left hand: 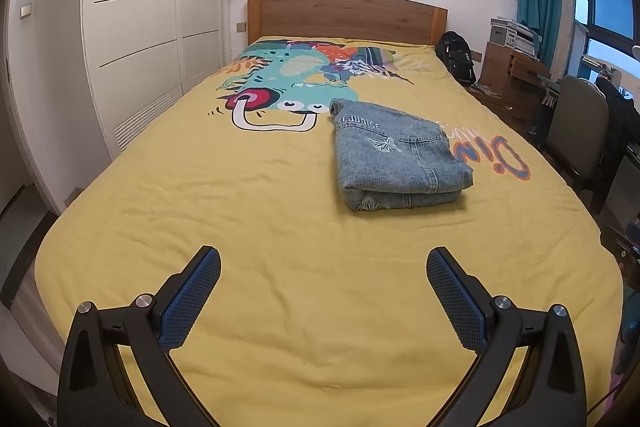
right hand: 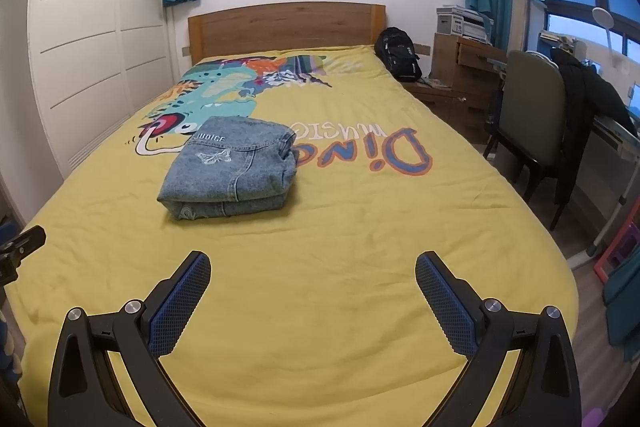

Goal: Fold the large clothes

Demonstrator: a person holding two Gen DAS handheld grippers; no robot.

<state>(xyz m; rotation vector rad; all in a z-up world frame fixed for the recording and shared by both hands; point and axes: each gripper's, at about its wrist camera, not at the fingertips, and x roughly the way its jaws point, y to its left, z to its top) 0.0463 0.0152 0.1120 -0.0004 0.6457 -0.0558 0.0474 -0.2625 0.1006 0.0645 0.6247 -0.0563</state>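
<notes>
Already the denim garment (left hand: 396, 155) lies folded on the bed (left hand: 280, 267), well ahead of both grippers, left (left hand: 324, 291) and right (right hand: 312, 295); their jaws gape wide, empty. Best just square any loose edge gently.

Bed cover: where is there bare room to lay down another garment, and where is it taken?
The near half of the yellow bed cover is bare, from the folded denim garment down to both open grippers. The strip along the white wardrobe side is also free. Only the garment's own patch, mid-bed, is taken.
</notes>
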